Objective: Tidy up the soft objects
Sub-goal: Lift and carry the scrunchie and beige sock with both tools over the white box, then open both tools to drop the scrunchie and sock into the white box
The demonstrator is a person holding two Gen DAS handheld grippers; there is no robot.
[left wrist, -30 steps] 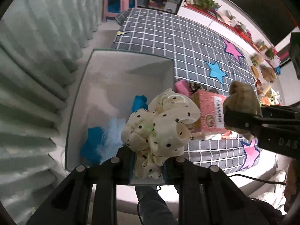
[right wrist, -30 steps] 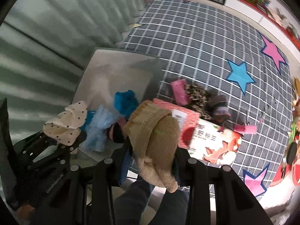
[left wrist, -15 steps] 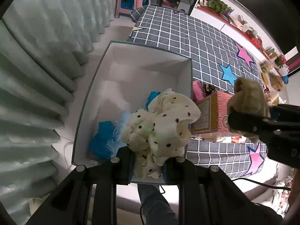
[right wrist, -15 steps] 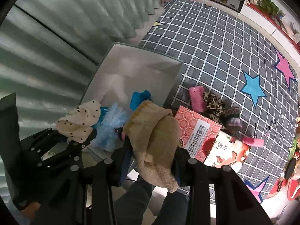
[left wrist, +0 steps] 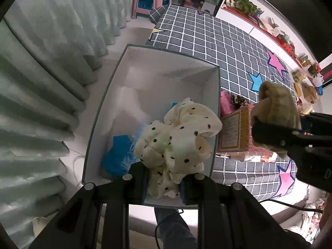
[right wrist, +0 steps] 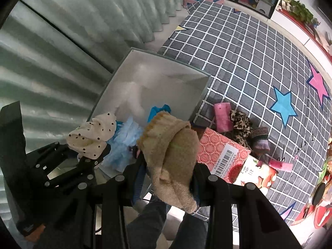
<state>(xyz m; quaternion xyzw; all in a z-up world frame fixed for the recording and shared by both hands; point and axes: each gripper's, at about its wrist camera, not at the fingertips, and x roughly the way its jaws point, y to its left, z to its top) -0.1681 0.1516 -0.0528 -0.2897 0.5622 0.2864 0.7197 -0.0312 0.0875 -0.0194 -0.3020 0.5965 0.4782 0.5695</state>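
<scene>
So the right wrist view catches stuff the left mostly hides: a pink roll [right wrist: 223, 117], a leopard-print scrunchie [right wrist: 240, 122] and a striped knit piece [right wrist: 260, 140] lying on the checked bed cover [right wrist: 249, 58] beside the red box [right wrist: 220, 155]. The white bin [left wrist: 215, 87] sits against the bed edge, its far half bare, blue fluffy things [left wrist: 118, 155] near the front. Left hand-held gripper [left wrist: 164, 183] is clamped on the polka-dot scrunchie [left wrist: 178, 137], probably over the bin. Right hand-held gripper [right wrist: 169, 178] pinches the tan knit sock [right wrist: 174, 145], just right of it.

Left gripper [left wrist: 164, 181], right gripper [right wrist: 169, 173]: fingers clamped, both loaded, side by side.
</scene>
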